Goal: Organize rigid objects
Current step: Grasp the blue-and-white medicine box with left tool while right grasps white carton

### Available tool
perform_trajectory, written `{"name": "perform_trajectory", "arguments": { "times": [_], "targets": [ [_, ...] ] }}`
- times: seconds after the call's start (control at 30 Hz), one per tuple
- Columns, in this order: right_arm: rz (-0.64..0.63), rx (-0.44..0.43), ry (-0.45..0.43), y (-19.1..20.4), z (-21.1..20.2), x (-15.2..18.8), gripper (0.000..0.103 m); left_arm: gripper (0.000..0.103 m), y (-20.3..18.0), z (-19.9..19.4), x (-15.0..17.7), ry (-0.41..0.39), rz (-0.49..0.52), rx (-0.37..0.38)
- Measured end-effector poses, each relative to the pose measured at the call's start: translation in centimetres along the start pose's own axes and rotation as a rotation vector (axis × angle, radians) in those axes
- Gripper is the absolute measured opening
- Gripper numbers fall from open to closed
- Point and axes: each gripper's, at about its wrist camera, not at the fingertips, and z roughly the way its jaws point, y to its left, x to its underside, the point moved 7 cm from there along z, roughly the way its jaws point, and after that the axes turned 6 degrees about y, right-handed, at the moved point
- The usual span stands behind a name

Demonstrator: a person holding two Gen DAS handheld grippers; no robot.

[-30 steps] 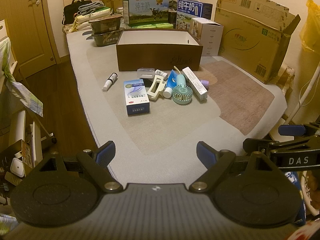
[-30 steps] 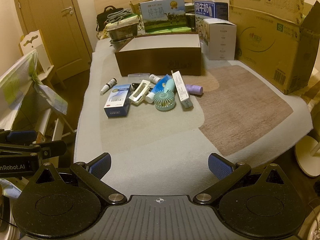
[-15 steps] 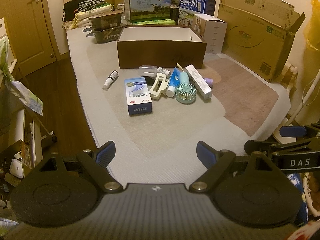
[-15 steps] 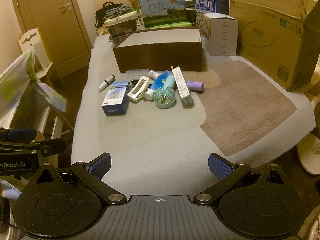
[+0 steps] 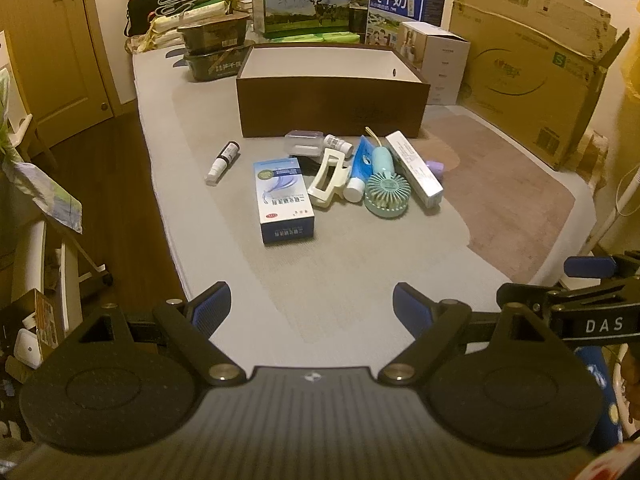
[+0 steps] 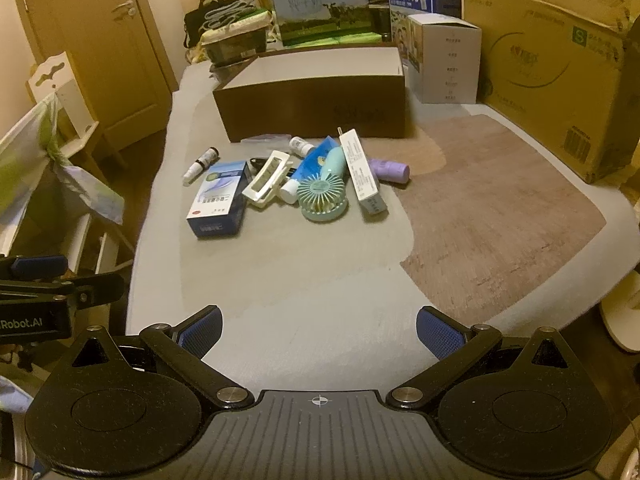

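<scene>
A pile of small items lies on the bed in front of an open brown box [image 5: 332,108] [image 6: 316,106]: a blue-and-white carton [image 5: 283,200] [image 6: 219,200], a cream hair claw [image 5: 327,180] [image 6: 267,179], a mint hand fan [image 5: 387,194] [image 6: 323,196], a long white carton [image 5: 414,174] [image 6: 363,172], a blue tube [image 5: 359,166], a small spray bottle [image 5: 222,162] [image 6: 200,162], a purple bottle [image 6: 389,170]. My left gripper [image 5: 312,310] and right gripper [image 6: 318,332] are open and empty, above the near bed edge.
Large cardboard boxes [image 5: 532,64] stand at the right. Milk cartons [image 5: 304,0] and stacked bags [image 5: 216,40] sit behind the brown box. A door [image 5: 48,40] and wood floor are at the left. A brown mat [image 6: 492,208] covers the bed's right side.
Both grippers have moved forward toward the pile, which now looks nearer and larger. Both stay open. No object has moved.
</scene>
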Motion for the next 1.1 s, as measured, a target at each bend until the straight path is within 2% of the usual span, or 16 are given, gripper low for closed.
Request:
{"name": "perform_trajectory", "arguments": {
  "times": [0.53,0.8,1.1],
  "targets": [
    [0.027,-0.068,-0.018,-1.9,5.3,-4.2,0.103,0.083,2.0,6.1,-3.9,0.005,-0.026,-0.006],
    [0.015,-0.047,-0.02,-3.7,8.9,-6.5,0.085,0.081,2.2,10.3,-6.3,0.014,-0.016,-0.008],
    [-0.015,-0.025,-0.03,-5.3,12.7,-9.7,0.075,0.081,2.7,16.1,-9.1,0.056,-0.015,-0.045]
  ]
}}
